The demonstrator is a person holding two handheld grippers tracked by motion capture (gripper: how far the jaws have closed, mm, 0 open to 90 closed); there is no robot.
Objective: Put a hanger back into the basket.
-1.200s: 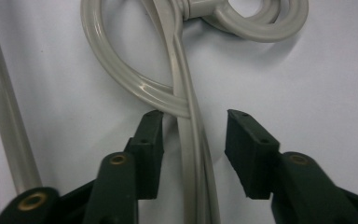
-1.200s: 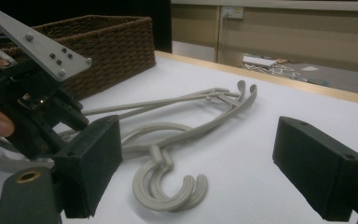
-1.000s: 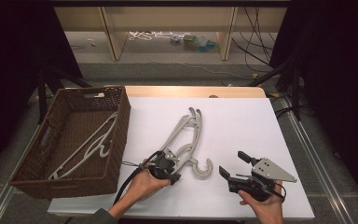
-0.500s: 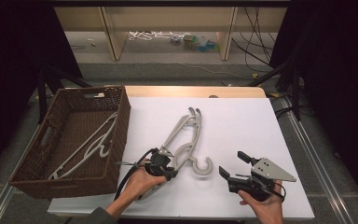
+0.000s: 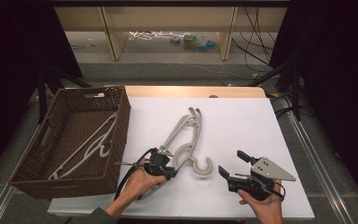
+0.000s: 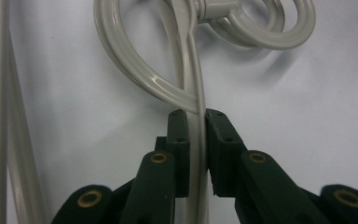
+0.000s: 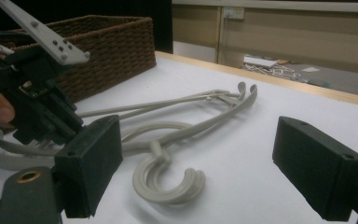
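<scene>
Left gripper (image 5: pixel 167 164) has its jaws pinched on a thin bar of the top hanger (image 5: pixel 182 144), which lies on the table (image 5: pixel 261 126) just right of the basket (image 5: pixel 116 140); in the left gripper view the pads (image 6: pixel 219 140) press that bar from both sides, just short of where it meets a curved loop. Right gripper (image 5: pixel 230 164) sits on the table at about 3 o'clock from the hook (image 5: pixel 202 166), jaws wide, holding nothing.

Risks, as judged:
- The grip is on a narrow, smooth, glossy bar. It may slip or swivel between the pads once lifted, since the hold sits near the hook end and the long arms reach away toward 12 o'clock.
- The hangers (image 7: pixel 186 126) lie stacked with arms overlapping. Lifting one may drag or snag the one beneath, most likely at the notched tips or the hooks.
- The basket wall is high. Trailing arms may catch its rim (image 5: pixel 125 105) on the way over.
- A hanger (image 5: pixel 86 147) already lies in the basket; hooks could tangle on landing.

Materials and shapes:
- Hangers: pale grey moulded plastic, smooth, slightly shiny, with slender curved arms, an open round hook and notched ends.
- Basket: dark brown woven wicker, rectangular, rough, with cut-out handles.
- Table: flat, matt white with a pale wood edge.
- Jaws: black, blocky, flat-faced.
</scene>
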